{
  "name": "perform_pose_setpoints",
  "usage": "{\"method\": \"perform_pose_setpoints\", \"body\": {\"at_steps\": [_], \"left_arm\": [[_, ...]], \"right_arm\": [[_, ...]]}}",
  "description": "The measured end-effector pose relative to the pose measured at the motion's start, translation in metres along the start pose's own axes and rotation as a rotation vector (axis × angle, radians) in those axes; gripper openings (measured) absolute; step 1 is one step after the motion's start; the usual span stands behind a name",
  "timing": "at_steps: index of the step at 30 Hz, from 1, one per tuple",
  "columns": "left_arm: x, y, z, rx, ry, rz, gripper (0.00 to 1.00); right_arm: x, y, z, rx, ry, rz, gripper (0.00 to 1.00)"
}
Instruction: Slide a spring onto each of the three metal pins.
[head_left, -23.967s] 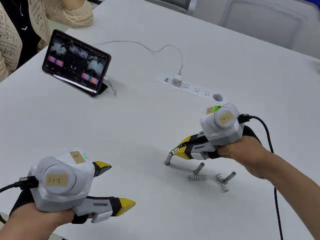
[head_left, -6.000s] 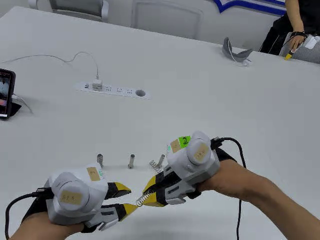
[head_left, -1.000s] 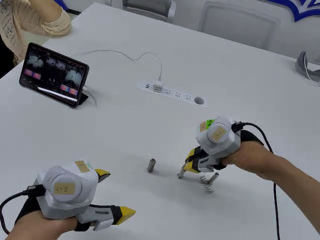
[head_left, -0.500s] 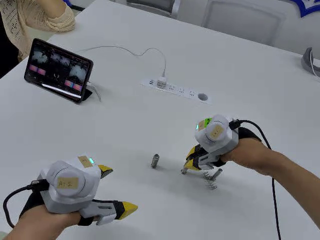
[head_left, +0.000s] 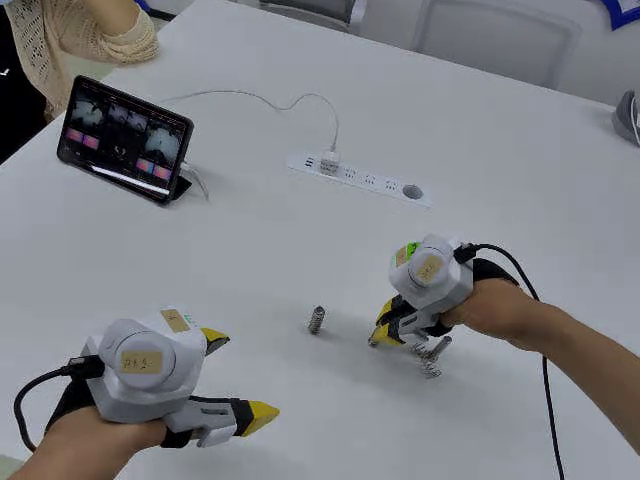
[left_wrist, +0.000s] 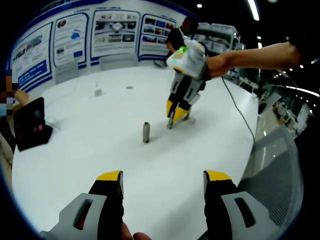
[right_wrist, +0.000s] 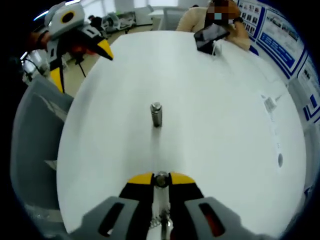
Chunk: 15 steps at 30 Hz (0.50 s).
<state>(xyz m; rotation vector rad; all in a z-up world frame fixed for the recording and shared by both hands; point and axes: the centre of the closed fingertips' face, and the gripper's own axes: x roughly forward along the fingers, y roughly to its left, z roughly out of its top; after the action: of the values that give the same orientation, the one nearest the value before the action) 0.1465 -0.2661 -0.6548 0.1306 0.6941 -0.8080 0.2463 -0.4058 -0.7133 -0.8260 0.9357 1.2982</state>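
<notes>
One metal pin (head_left: 316, 319) stands upright mid-table with a spring wound around it; it also shows in the left gripper view as the sprung pin (left_wrist: 146, 132) and in the right gripper view (right_wrist: 156, 114). My right gripper (head_left: 381, 334) is shut on a second pin (right_wrist: 161, 181), tips down at the table, with a spring (right_wrist: 161, 218) back between its jaws. Just behind that gripper a third pin (head_left: 434, 350) leans on the table with a spring at its foot. My left gripper (head_left: 240, 378) hovers open at the near left, its jaws (left_wrist: 163, 177) holding nothing.
A tablet (head_left: 125, 138) on a stand sits at the far left, with a person's sleeve (head_left: 95, 30) beyond it. A white power strip (head_left: 358, 177) with a cable lies at the back centre. Chairs stand along the table's far edge.
Six seconds ago both grippers held a spring between them; now the left one has drawn back open and the standing pin wears a spring. Over the last second mainly the camera shifted.
</notes>
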Motion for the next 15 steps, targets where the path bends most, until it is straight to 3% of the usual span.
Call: {"method": "perform_pose_setpoints", "body": {"at_steps": [8,15], "left_arm": [[0.0003,-0.0006,0.0017,0.002,0.0,-0.001,0.66],[0.0007,-0.0022,0.0031,0.01,0.001,-0.005,0.66]], "right_arm": [[0.0052,0.0011,-0.004,0.005,0.013,0.004,0.15],[0.0018,0.0053,-0.0055,0.039,0.003,0.008,0.27]]}}
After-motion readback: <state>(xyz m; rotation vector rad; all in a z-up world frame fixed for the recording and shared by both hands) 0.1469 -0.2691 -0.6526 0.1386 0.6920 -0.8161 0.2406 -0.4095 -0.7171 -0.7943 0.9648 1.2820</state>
